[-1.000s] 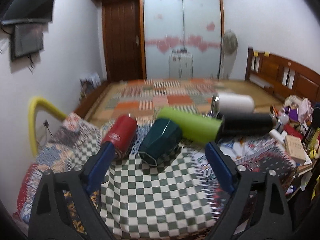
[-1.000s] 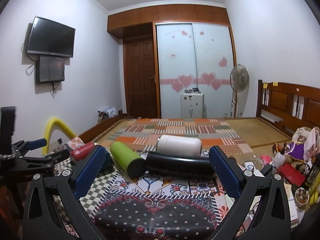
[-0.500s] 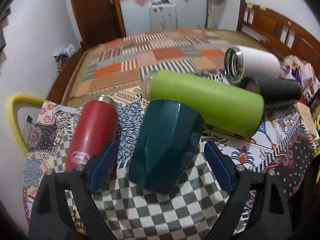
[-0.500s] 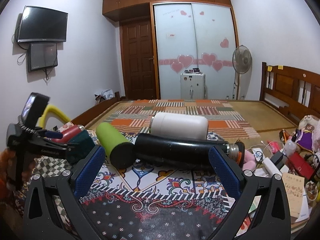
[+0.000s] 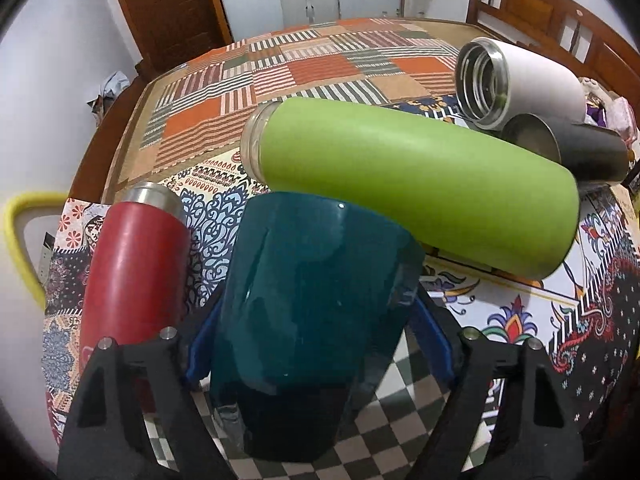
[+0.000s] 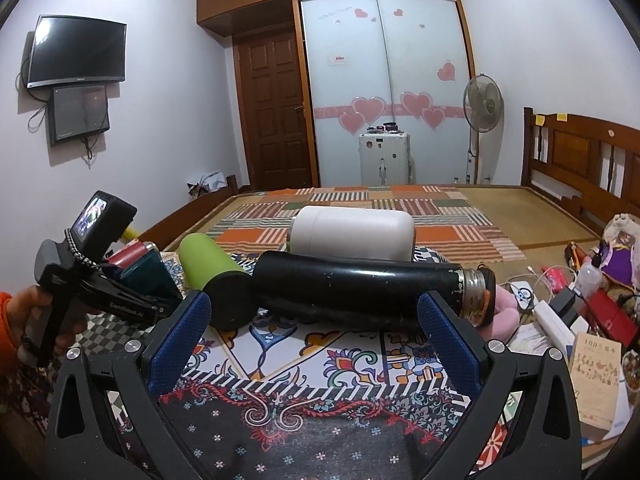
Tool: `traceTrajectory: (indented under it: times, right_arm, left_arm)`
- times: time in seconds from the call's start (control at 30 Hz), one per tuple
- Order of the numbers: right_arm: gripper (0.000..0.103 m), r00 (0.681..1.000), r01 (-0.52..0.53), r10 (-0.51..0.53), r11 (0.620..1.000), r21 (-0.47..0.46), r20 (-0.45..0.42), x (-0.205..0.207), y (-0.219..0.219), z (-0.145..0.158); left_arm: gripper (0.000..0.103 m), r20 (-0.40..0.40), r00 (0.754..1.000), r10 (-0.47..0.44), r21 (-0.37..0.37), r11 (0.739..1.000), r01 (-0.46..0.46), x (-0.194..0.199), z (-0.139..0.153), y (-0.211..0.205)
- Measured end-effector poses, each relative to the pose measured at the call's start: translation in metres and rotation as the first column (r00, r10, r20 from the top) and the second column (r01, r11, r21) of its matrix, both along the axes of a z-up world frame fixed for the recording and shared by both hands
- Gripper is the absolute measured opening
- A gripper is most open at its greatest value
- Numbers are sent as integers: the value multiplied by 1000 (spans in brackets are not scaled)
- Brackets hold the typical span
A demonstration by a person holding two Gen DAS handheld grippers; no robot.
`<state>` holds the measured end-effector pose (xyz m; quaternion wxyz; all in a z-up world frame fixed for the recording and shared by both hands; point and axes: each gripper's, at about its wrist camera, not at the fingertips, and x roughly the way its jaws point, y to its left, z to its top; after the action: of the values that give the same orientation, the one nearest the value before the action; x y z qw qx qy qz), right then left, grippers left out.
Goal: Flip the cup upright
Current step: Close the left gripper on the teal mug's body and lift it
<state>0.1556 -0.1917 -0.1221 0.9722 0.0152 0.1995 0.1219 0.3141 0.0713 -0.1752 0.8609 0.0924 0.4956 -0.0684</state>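
Lay on its side at the centre of the left wrist view: teal cup [image 5: 308, 300], straddled by the left gripper [image 5: 316, 344], blue pads [image 5: 200, 348] pressed against both flanks, pinching it. Crowded close at 9 o'clock by the red bottle [image 5: 132, 268], just beside the left pad; hemmed at 1 o'clock by the green bottle [image 5: 412, 188], its side just beside or touching the cup's far edge, hard to tell which. Further out at 2 o'clock, white flask [image 5: 520, 80] and black flask [image 5: 588, 152], both on their sides. Open checked cloth [image 5: 412, 408] only at 5 o'clock. Hovered spread wide and empty over the patterned cloth [image 6: 320, 364]: right gripper [image 6: 316, 340], black flask just beyond its tips at 12 o'clock.
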Motion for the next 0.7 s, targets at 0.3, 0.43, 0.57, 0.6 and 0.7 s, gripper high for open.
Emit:
traceTrajectory:
  times: [0.3,0.43,0.57,0.6,0.7]
  right_arm:
    - [103,1000,2,-2,1000,2,-7,3,-1,-3]
    - [103,1000,-2,2,1000,0,-4,1,-2,-2]
    - [103,1000,-1,1,1000,-1,3,-1,-2,0]
    - [103,1000,-1,1,1000,1,4,-2,-3,1]
    - [103,1000,-1,1,1000,8,10,-5,-4,4]
  left_arm:
    - [76,-20,1000,18,-19,1000,-18,5,1,4]
    - [75,-23,1000,14,-6,1000,-14,-4,2,1]
    - [75,-29,1000,12,-5,1000,-12,-22,6,-2]
    - [75,-23,1000,7,1,1000,-7,-28,9,-4]
    - [75,-6,1000,-7,1,1000,7,-44,20,-10]
